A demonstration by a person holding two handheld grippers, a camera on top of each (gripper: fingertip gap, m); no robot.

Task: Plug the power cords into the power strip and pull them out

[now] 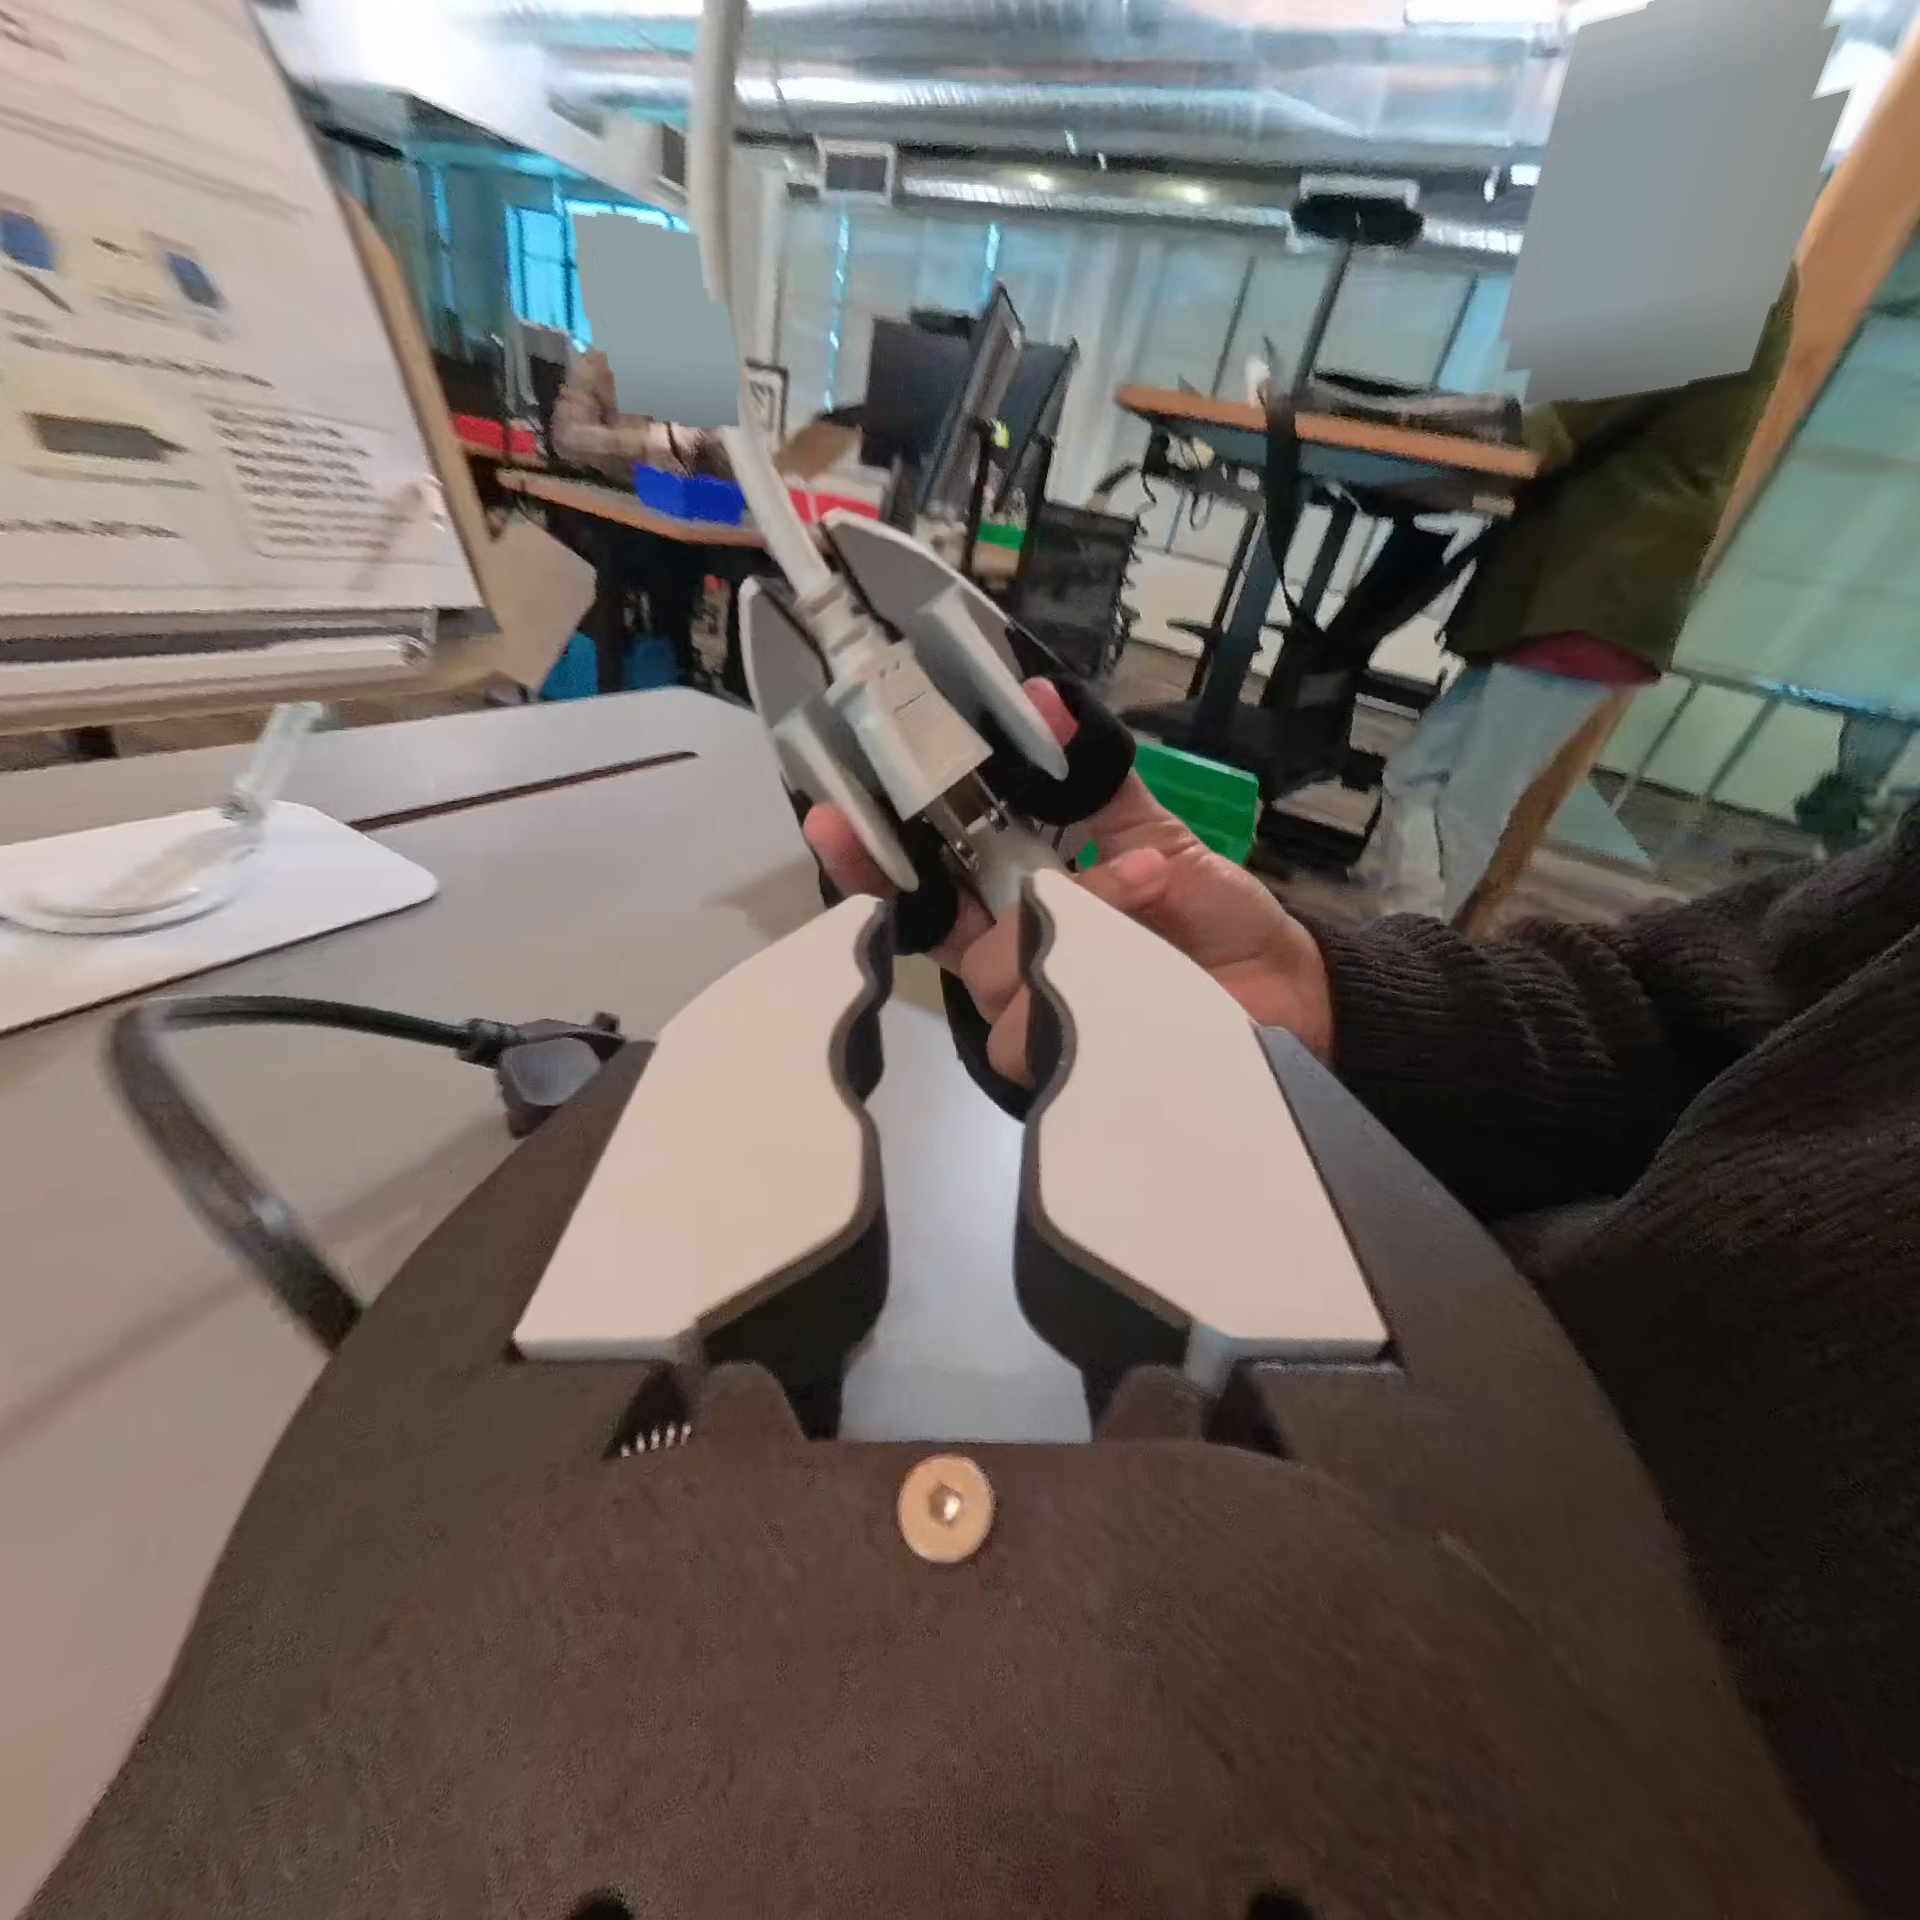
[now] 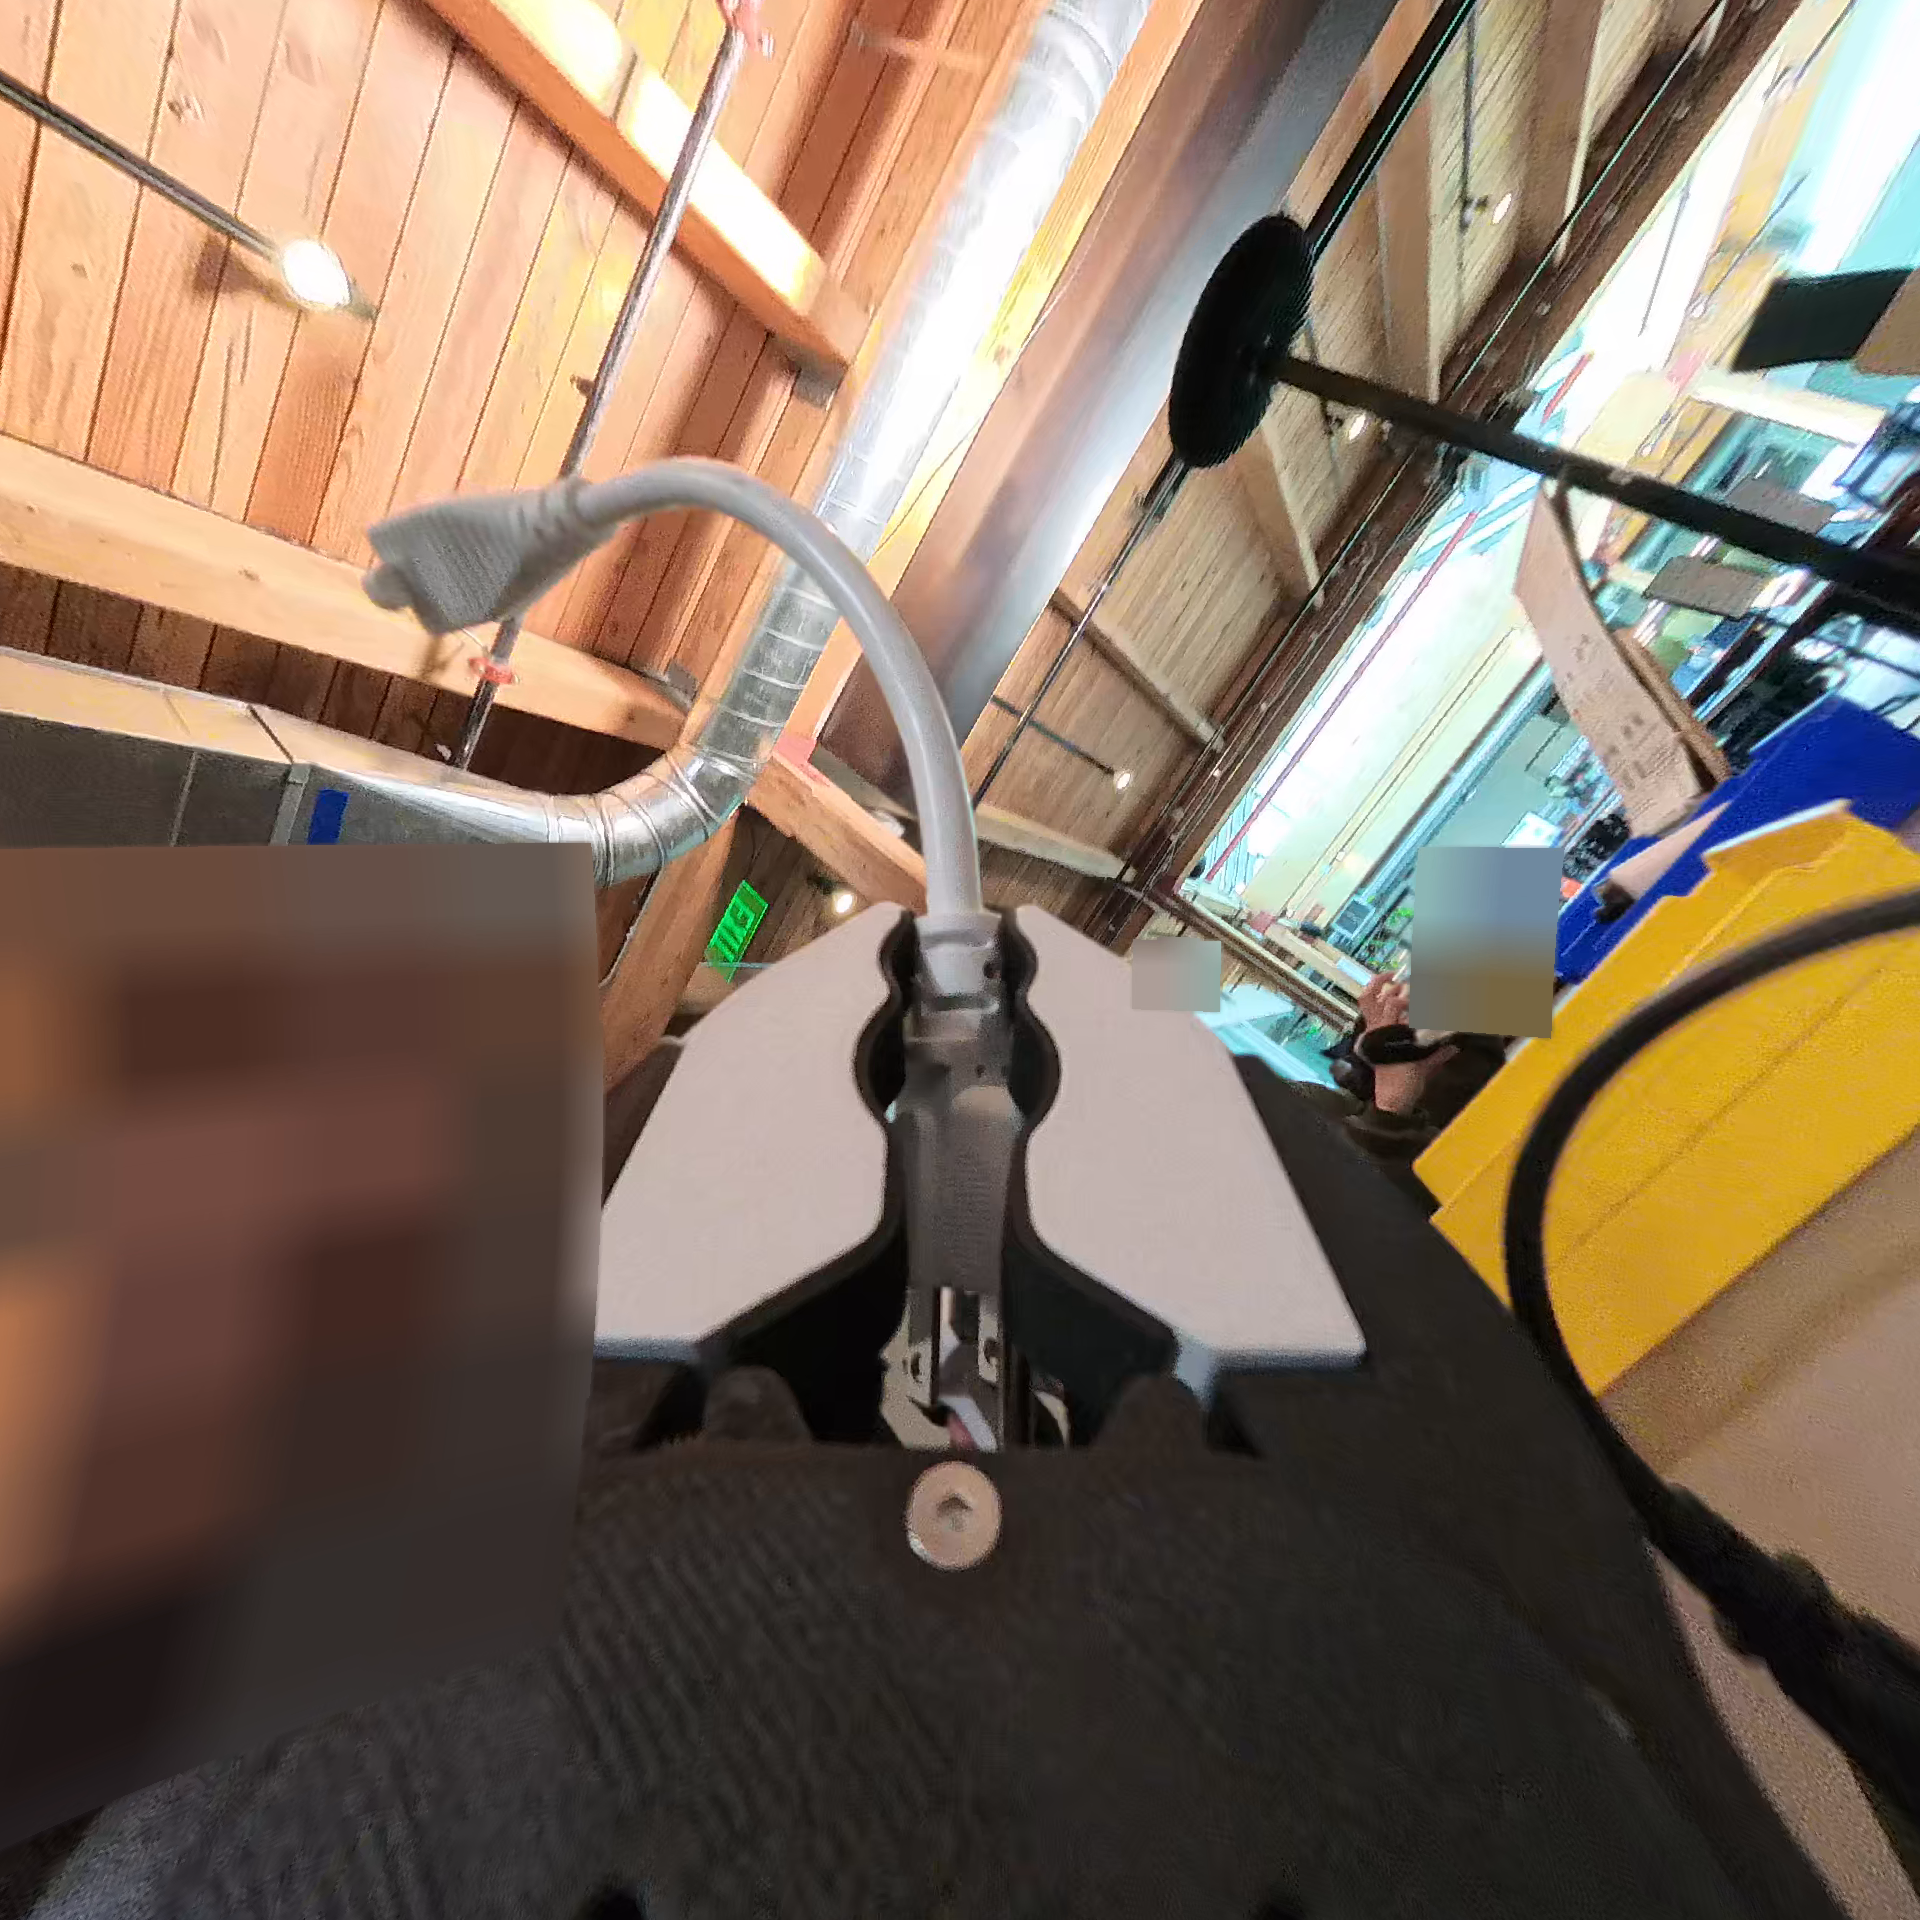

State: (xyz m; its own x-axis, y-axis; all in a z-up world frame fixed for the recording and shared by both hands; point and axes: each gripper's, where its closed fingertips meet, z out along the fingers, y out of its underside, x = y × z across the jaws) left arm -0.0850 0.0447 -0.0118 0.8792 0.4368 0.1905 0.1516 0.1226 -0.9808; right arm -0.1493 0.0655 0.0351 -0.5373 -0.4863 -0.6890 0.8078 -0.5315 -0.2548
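Note:
My left gripper (image 1: 951,904) is open and empty, held above the grey table (image 1: 582,862). Just beyond its fingertips a hand (image 1: 1174,914) holds my right gripper (image 1: 800,566), which is shut on a white power plug (image 1: 894,707). The plug's prongs point back toward that gripper's base. In the right wrist view my right gripper (image 2: 956,920) clamps the same white plug (image 2: 951,1143). Its white cord (image 2: 894,665) arcs up to a free connector end (image 2: 468,561). A black cord's plug (image 1: 540,1049) lies on the table to the left. No power strip is in view.
A white stand base (image 1: 208,894) and a tilted printed board (image 1: 187,364) sit at the table's left. A black cord (image 2: 1558,1143) loops past a yellow bin (image 2: 1714,1091) on the right. Desks, monitors and a person (image 1: 1579,582) are in the background.

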